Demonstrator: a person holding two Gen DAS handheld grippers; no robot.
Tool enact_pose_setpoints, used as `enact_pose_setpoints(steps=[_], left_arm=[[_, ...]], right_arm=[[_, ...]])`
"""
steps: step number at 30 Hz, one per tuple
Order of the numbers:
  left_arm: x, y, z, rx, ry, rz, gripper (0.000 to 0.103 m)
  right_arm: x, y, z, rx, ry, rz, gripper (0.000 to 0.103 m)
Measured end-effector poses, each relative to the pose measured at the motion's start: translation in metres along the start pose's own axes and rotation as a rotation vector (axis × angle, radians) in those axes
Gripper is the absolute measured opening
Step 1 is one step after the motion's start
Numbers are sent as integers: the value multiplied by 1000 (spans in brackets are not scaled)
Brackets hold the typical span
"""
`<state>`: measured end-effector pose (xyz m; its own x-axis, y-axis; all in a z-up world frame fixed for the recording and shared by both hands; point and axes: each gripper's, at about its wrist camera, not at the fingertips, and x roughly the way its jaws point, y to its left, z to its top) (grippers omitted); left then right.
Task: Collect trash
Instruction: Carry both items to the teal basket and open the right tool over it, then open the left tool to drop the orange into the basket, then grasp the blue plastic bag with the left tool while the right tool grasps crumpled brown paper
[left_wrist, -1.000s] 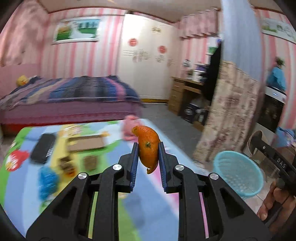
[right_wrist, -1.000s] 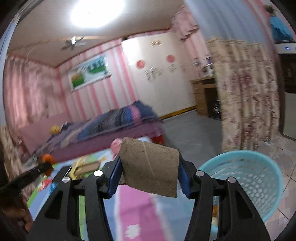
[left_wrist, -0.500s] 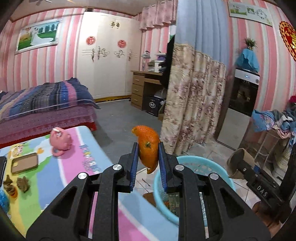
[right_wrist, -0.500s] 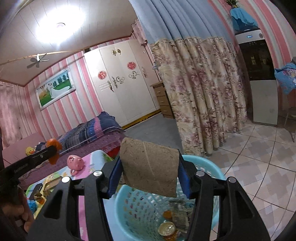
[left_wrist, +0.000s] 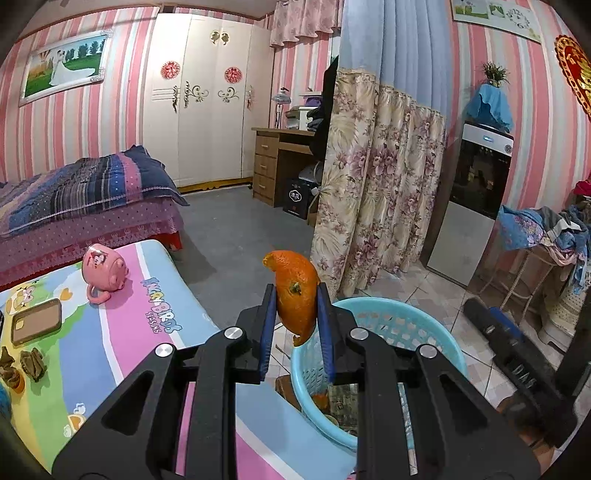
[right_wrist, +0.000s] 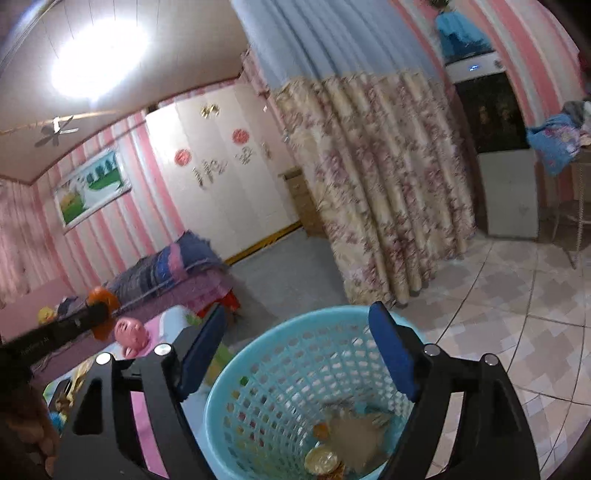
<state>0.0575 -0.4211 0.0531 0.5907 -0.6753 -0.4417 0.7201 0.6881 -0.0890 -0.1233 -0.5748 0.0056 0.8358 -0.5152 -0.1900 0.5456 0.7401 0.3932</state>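
My left gripper (left_wrist: 296, 321) is shut on an orange peel (left_wrist: 296, 291) and holds it above the near rim of a light blue mesh basket (left_wrist: 402, 325) standing on the tiled floor beside the table. My right gripper (right_wrist: 297, 350) is open and empty, directly above the basket (right_wrist: 280, 369). A brown cardboard piece (right_wrist: 356, 435) lies inside the basket with gold and orange scraps. The left gripper with the peel (right_wrist: 101, 308) shows at the left of the right wrist view.
A cartoon-print table (left_wrist: 147, 332) carries a pink pig mug (left_wrist: 103, 267), a brown phone case (left_wrist: 36, 325) and brown scraps (left_wrist: 31, 365). A floral curtain (left_wrist: 373, 192), a bed (left_wrist: 81, 199) and a water dispenser (left_wrist: 476, 199) stand around.
My right gripper opened and the cardboard piece dropped into the basket. My left gripper carried the orange peel from over the table to the basket's rim.
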Motion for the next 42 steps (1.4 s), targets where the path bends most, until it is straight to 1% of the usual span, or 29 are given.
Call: enact_pose_setpoints(steps=[1, 3, 6, 9, 10, 12, 13, 14, 15, 17, 18, 19, 21, 24, 26, 27, 31, 33, 36, 38, 39, 40, 41, 42], left_arm=[[0, -1, 0, 0, 0, -2, 20], [2, -3, 0, -2, 2, -6, 20], [8, -7, -1, 1, 12, -16, 20], [15, -16, 0, 7, 22, -34, 20], [17, -20, 1, 6, 26, -47, 21], [23, -26, 3, -20, 41, -104, 23], [25, -30, 4, -48, 49, -144, 25], [26, -32, 5, -61, 49, -170, 25], [28, -38, 6, -58, 50, -188, 28], [30, -45, 6, -42, 49, -211, 55], [29, -45, 6, -50, 43, -209, 85], [27, -41, 5, -70, 28, -197, 97], [23, -29, 3, -109, 15, -178, 97], [16, -3, 1, -136, 13, -104, 97], [5, 17, -2, -153, 10, -77, 97], [-6, 31, -5, -149, -4, -39, 97], [-43, 73, -15, -130, -28, 59, 97], [-64, 99, -22, -154, -25, 107, 97], [-104, 139, -33, -171, -45, 192, 97], [-132, 165, -43, -156, -61, 270, 97], [-147, 181, -50, -140, -67, 328, 97], [-162, 197, -59, -124, -68, 394, 97], [-175, 216, -70, -111, -64, 477, 97], [-182, 229, -77, -111, -60, 514, 97]], right_arm=[[-3, -4, 2, 24, -9, 11, 81], [-1, -7, 2, 37, 2, 23, 81], [-6, -10, 3, 48, -33, -16, 81], [-21, -19, 9, 94, -103, -55, 81], [-22, -22, 11, 108, -114, -61, 81], [-22, -30, 11, 140, -116, -66, 82], [-16, -35, 10, 152, -96, -68, 82], [-14, -37, 9, 159, -83, -73, 82], [-12, -40, 7, 170, -73, -80, 82], [-9, -47, 7, 200, -58, -75, 82], [-8, -48, 7, 206, -57, -72, 82], [-9, -49, 7, 204, -57, -72, 82], [-8, -49, 7, 197, -53, -61, 82], [-7, -46, 6, 183, -46, -49, 82], [-6, -42, 5, 172, -40, -38, 82], [-5, -38, 5, 164, -36, -31, 82], [-5, -15, 4, 109, -27, 2, 82], [-4, -3, 4, 83, -19, 22, 82], [-3, 24, 2, 26, 0, 79, 82], [-3, 48, 0, -24, 13, 129, 82], [-3, 63, -2, -32, 26, 170, 82], [-4, 73, -4, -21, 41, 206, 82], [-4, 82, -7, 5, 63, 251, 82], [-1, 96, -14, 54, 101, 320, 82]])
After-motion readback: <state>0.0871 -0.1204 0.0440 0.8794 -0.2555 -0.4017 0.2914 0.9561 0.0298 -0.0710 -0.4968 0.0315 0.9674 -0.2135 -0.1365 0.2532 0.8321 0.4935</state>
